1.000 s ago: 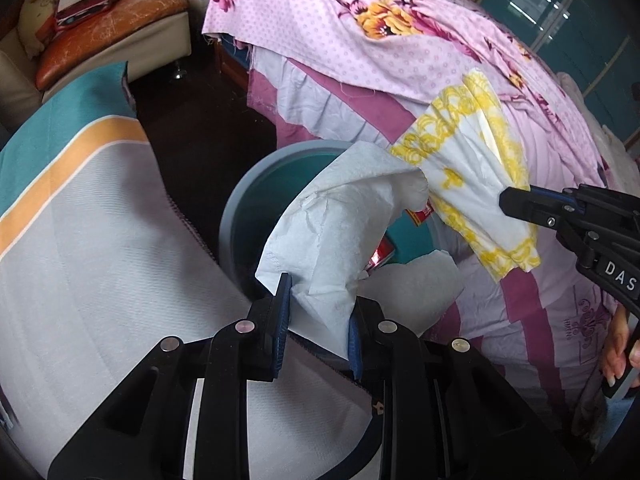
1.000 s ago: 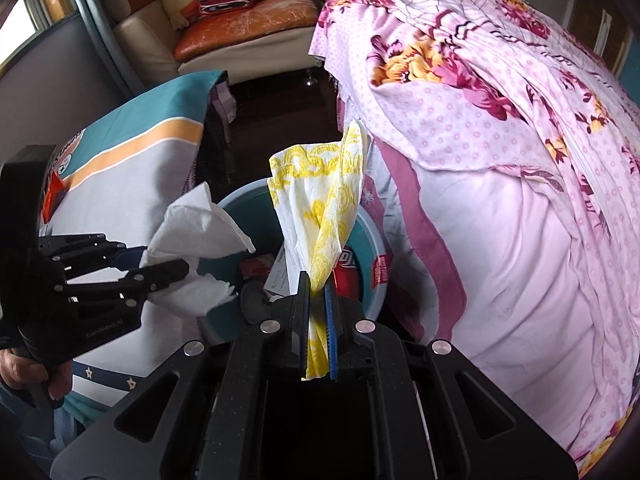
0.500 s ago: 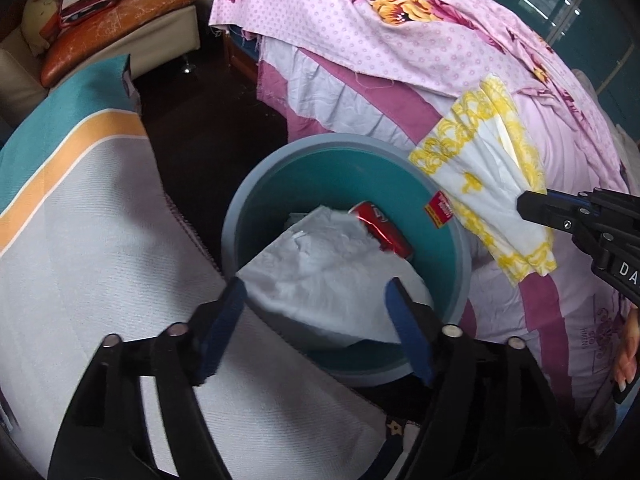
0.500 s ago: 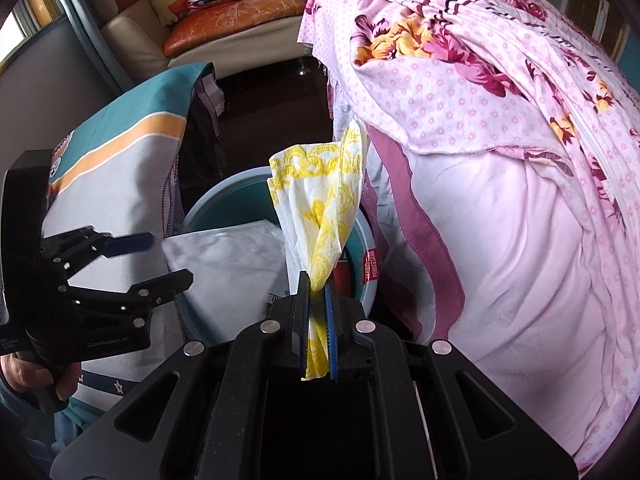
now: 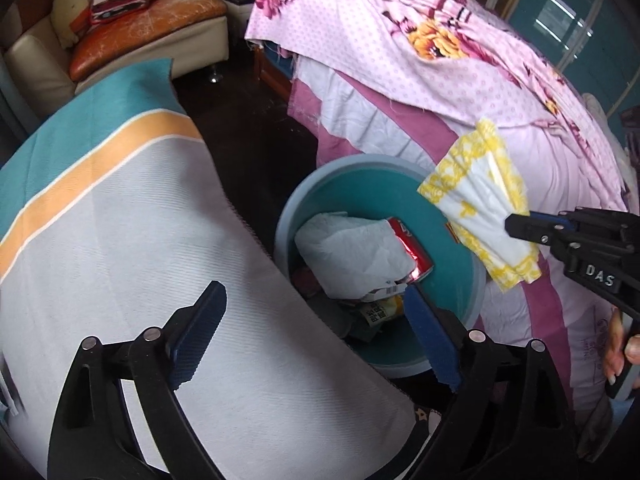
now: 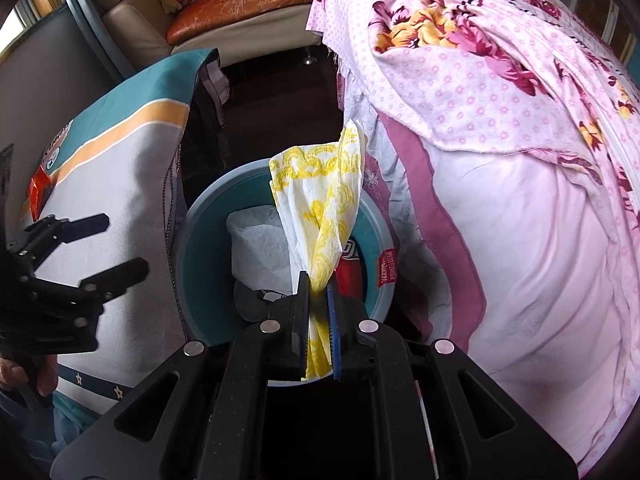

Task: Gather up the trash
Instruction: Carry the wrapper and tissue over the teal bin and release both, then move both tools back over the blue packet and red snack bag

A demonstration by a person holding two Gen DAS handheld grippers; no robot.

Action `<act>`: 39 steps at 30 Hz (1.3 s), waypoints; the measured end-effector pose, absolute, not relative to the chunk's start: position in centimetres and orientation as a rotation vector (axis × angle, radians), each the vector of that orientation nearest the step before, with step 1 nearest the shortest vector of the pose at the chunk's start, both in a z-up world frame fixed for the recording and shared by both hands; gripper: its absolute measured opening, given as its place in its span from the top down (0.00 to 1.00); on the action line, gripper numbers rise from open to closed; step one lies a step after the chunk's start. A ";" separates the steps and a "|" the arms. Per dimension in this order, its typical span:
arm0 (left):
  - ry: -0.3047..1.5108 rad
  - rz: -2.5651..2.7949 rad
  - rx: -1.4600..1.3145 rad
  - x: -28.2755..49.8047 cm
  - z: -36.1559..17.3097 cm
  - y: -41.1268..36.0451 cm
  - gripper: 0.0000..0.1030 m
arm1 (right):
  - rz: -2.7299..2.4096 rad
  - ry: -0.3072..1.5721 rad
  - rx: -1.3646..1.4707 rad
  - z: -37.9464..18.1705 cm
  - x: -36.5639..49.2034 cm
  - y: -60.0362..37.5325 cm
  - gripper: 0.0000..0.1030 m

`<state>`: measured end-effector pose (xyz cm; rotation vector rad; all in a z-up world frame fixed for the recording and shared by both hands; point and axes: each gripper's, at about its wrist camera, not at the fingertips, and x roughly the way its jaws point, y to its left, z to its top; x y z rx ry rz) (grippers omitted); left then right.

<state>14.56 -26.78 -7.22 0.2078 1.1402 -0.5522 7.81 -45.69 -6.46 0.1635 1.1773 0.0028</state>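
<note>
Overall, a bed [image 5: 460, 92] under a pink floral sheet fills the right side, and a striped cushion [image 5: 120, 208] of teal, orange and grey fills the left. Between them on the dark floor stands a round teal bin [image 5: 360, 184]. Inside it lie a crumpled white paper [image 5: 352, 244], a crushed red can [image 5: 412, 246] touching that paper's right edge, and smaller wrappers beneath. The left gripper [image 5: 316, 336] hovers at the bin's near rim, jaws spread wide and holding nothing. The right gripper [image 6: 318, 320] has its jaws pinching a yellow-patterned napkin [image 6: 320, 200], which stands up from the jaws above the bin's right side, not touching the bin contents.
</note>
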 end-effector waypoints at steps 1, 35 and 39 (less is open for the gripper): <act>1.138 -0.554 0.201 14.5 -7.1 -26.5 0.12 | 0.004 1.180 0.162 -6.6 8.0 -45.5 0.91; 1.125 -0.505 0.022 13.9 -4.6 -14.9 0.08 | 0.047 1.257 -0.033 -3.9 9.2 -36.1 0.21; 1.105 -0.491 -0.003 13.2 -3.8 -12.2 0.08 | 0.079 1.265 -0.073 -3.2 9.1 -33.3 0.19</act>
